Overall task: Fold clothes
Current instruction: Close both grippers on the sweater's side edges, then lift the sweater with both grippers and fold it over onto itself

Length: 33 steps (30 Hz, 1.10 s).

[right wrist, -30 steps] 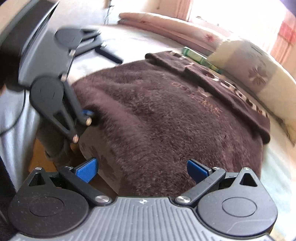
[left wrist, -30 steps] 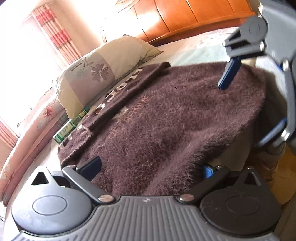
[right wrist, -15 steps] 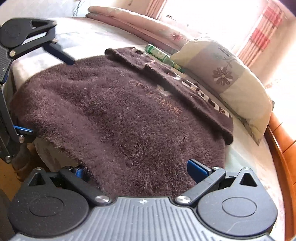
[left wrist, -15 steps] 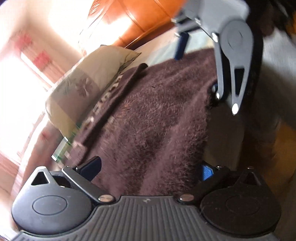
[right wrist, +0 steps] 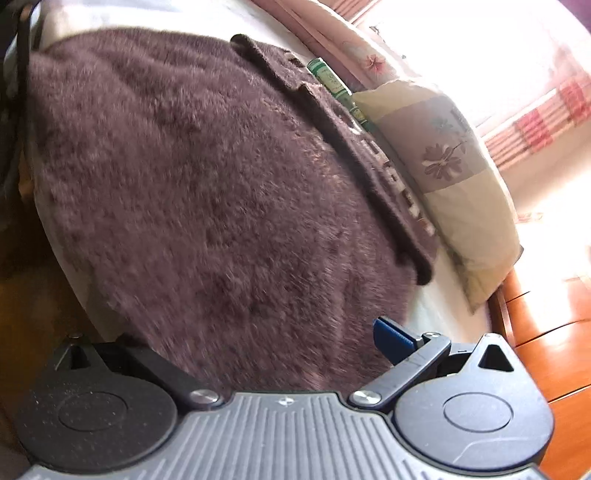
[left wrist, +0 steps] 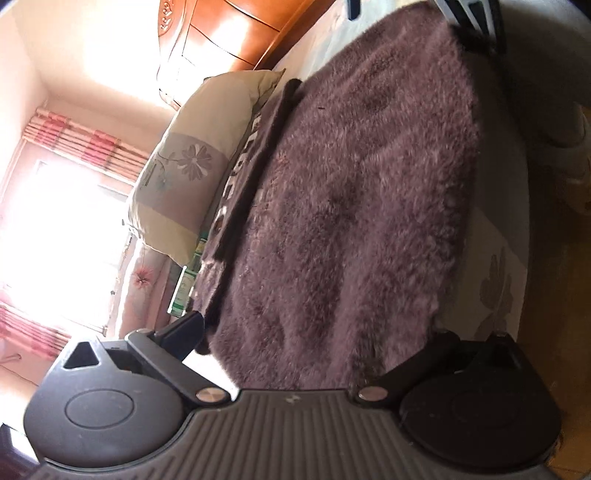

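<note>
Bedroom, strong daylight from a window with red-striped curtains (left wrist: 88,136). Orange wooden headboard (left wrist: 236,33) at the far end of the bed (left wrist: 491,266), which has a pale sheet with a faint leaf print.

The fuzzy brown sweater (left wrist: 362,206) lies spread across the bed, its near hem hanging at the mattress edge towards you. A folded band with pale lettering (left wrist: 240,173) runs along its far side. Just beyond that band sit a floral pillow (left wrist: 195,166) and a green box (left wrist: 186,284), the box wedged between pillow and sweater. A pink flowered bolster (right wrist: 354,48) lies behind both.

Your left gripper (left wrist: 314,354) is spread wide, the sweater's hem filling the gap between the fingers. One finger (left wrist: 184,328) shows clear of the cloth; the other is lost behind the pile, so you cannot tell from here whether anything is pinched.

Your right gripper (right wrist: 280,354) is likewise wide apart over the opposite corner of the hem. Its blue pad (right wrist: 393,338) sits just beside the fabric edge; the other finger is buried under fur.

In the left wrist view, the right gripper's frame shows at the top edge, at the sweater's far corner. The right view is blurred.
</note>
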Each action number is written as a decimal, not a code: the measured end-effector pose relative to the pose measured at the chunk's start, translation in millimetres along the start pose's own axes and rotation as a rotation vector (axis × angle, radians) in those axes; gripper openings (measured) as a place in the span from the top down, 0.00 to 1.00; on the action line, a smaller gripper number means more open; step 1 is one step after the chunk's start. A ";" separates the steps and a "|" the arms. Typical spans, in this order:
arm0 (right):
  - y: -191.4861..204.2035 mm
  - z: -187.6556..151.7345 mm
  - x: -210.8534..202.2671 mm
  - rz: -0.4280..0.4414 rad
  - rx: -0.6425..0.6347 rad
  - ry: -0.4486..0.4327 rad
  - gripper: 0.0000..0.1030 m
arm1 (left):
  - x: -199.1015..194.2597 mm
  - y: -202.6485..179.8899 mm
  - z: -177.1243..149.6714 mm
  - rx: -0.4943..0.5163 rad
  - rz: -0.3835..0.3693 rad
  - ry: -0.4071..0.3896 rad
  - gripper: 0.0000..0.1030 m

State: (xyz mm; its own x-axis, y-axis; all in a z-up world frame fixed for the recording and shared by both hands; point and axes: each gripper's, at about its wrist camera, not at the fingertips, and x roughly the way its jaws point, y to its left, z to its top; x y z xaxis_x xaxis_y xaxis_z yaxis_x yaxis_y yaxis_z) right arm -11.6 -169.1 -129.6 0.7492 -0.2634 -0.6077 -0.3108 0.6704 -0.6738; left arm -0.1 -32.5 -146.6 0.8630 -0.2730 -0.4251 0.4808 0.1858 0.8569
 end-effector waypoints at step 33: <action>18.6 -16.8 -29.7 -0.004 -0.200 -0.024 0.90 | -11.8 -4.4 4.0 0.079 -0.077 0.025 0.88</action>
State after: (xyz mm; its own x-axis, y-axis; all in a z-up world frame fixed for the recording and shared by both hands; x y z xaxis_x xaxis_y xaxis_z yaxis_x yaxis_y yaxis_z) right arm -49.4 -160.5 -131.2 0.7637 -0.2475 -0.5962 -0.4162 0.5173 -0.7478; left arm -13.1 -33.9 -144.2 0.8281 -0.2596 -0.4969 0.5330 0.0897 0.8414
